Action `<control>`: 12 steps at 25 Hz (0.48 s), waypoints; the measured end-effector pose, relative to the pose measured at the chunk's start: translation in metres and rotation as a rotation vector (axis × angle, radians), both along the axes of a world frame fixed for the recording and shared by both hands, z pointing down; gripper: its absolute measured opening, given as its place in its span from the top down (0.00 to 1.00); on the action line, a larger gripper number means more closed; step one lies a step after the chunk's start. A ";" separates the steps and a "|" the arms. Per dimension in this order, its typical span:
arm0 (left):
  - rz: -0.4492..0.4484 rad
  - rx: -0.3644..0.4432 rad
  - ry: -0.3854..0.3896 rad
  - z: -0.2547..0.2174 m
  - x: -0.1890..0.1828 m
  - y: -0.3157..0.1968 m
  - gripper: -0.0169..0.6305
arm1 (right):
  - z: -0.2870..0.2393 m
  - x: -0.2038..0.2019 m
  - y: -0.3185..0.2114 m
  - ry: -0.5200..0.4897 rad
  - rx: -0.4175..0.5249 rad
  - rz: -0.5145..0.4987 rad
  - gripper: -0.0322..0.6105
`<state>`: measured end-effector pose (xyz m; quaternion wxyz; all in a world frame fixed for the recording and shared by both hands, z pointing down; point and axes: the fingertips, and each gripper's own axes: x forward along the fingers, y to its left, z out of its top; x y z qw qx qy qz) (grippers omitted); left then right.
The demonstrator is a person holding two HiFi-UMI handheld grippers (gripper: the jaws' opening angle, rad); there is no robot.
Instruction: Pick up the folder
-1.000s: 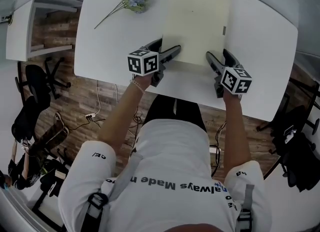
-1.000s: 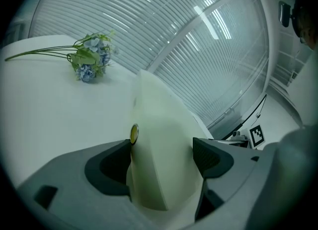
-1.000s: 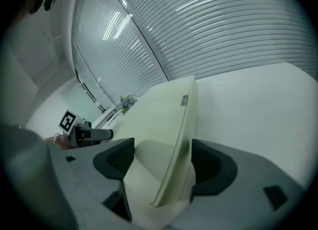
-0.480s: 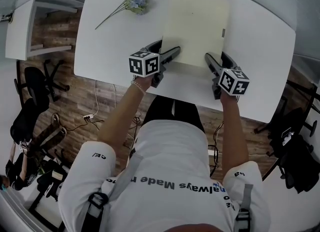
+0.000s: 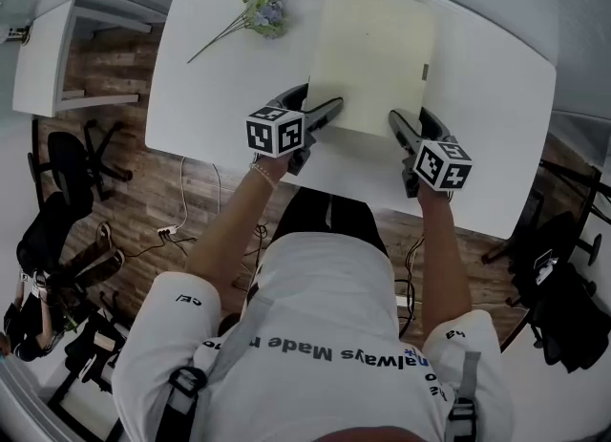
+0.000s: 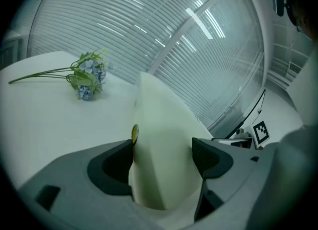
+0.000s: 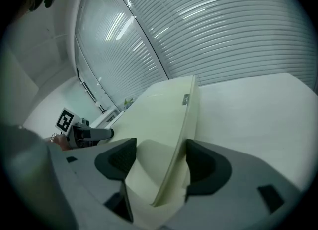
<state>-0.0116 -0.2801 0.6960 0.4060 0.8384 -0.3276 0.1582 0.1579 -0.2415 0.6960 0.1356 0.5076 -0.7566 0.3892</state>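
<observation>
Left tongs (image 6: 163, 149): jaws apart, with the near left corner of the cream folder (image 6: 159, 124) standing between them. The left jaw touches the folder's edge; the right jaw shows a narrow gap. Nothing is clamped.

Right tongs (image 7: 156, 162): jaws apart, straddling the near right edge of the folder (image 7: 159, 110). The edge lies close to the right jaw and clear of the left jaw.

In the head view, the left tongs (image 5: 315, 104) and right tongs (image 5: 412, 120) sit at the two lower corners of the folder (image 5: 377, 49). The folder occupies the upper centre of the frame on the white desk (image 5: 487, 96). A small dark tab (image 5: 425, 72) marks its right edge.

An artificial flower sprig (image 5: 263, 9) lies on the desk at the upper left, apart from the folder. The floor (image 5: 143, 201) below the desk is wood plank.
</observation>
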 end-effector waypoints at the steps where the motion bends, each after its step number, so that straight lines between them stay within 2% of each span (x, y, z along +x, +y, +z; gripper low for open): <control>1: -0.003 0.005 0.001 -0.003 0.000 0.000 0.43 | -0.003 0.000 0.000 0.001 0.006 0.000 0.46; 12: -0.011 0.097 0.013 -0.059 0.000 -0.003 0.43 | -0.056 0.000 -0.003 0.012 0.092 0.003 0.46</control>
